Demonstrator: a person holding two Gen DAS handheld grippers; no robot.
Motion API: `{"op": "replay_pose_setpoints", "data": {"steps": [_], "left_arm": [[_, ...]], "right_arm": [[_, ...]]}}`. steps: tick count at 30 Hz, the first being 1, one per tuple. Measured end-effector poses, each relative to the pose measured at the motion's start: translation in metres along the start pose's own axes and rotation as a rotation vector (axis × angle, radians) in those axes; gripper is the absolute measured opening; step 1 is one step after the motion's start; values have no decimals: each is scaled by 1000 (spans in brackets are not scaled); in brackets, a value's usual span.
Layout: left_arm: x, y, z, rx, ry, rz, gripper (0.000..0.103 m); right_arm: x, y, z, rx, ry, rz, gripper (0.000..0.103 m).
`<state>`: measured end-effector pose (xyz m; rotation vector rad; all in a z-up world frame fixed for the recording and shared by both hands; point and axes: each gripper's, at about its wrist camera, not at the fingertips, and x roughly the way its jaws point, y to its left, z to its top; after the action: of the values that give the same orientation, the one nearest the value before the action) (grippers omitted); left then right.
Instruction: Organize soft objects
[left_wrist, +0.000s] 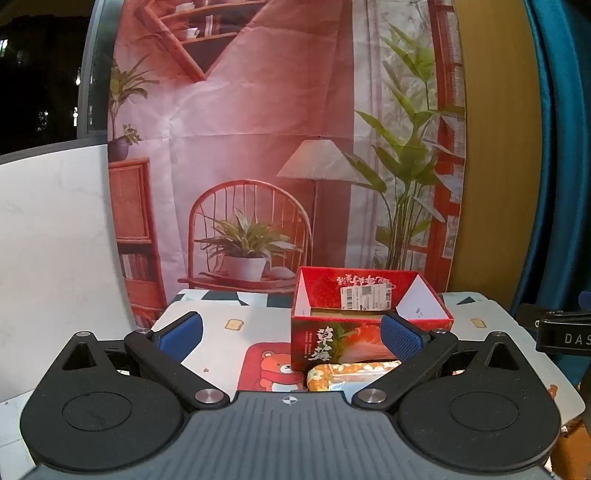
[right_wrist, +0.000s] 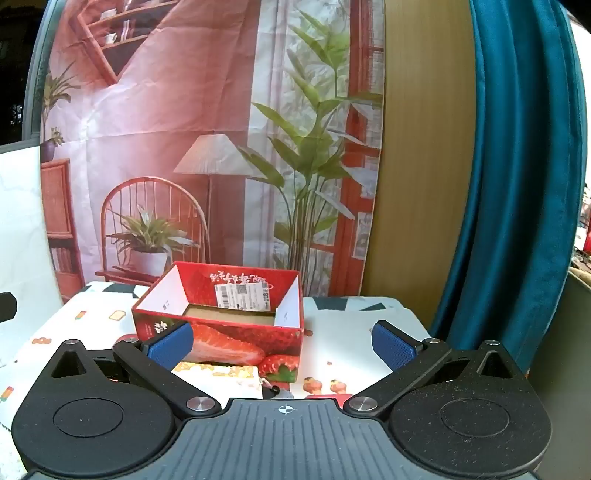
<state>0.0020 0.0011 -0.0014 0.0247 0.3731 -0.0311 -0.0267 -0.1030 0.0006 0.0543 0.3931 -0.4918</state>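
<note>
Nothing sorted yet by my read: your desk (left_wrist: 221, 314) was covered in a smooth printed cloth with cartoon toast and bears, flat and unwrinkled where it showed. The red box (left_wrist: 369, 317) stood upright near the middle of it, open-topped, rigid glossy card with strawberry print outside, plain white flaps folded inward, a bare brown cardboard floor and a white shipping label on the far inner wall. As far as you could see in, it was empty. The soft pouch (left_wrist: 351, 374) lay on the desk touching the box's near wall, outside it; yellow-orange floral fabric, rounded and padded-looking, so expect it to squash under the pads. The right wrist view showed a small dark cord or pull beside its end, too small to tell which. Your left hand-held gripper (left_wrist: 291, 332) was spread wide and empty, the pouch low between its arms. Your right hand-held gripper (right_wrist: 282, 341) was equally wide and empty, blue ribbed pads clear of everything. Left to do: grip pouch, drop it in the box.
</note>
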Motion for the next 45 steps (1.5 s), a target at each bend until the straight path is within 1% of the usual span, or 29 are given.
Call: {"op": "replay_pose_setpoints", "data": {"steps": [1, 3, 4, 7, 9, 45], "left_arm": [[-2, 9, 4, -20, -6, -2, 103], [-3, 12, 4, -18, -4, -1, 103], [-9, 9, 0, -7, -18, 6, 103], [-9, 5, 0, 4, -8, 7, 103], [-1, 1, 3, 8, 8, 10, 103], [1, 1, 1, 11, 15, 6, 103]], "right_arm": [[0, 0, 0, 0, 3, 0, 103], [0, 0, 0, -1, 4, -1, 103], [0, 0, 0, -2, 4, -2, 103], [1, 0, 0, 0, 3, 0, 103], [1, 0, 0, 1, 3, 1, 103], [6, -4, -3, 13, 3, 5, 103]]}}
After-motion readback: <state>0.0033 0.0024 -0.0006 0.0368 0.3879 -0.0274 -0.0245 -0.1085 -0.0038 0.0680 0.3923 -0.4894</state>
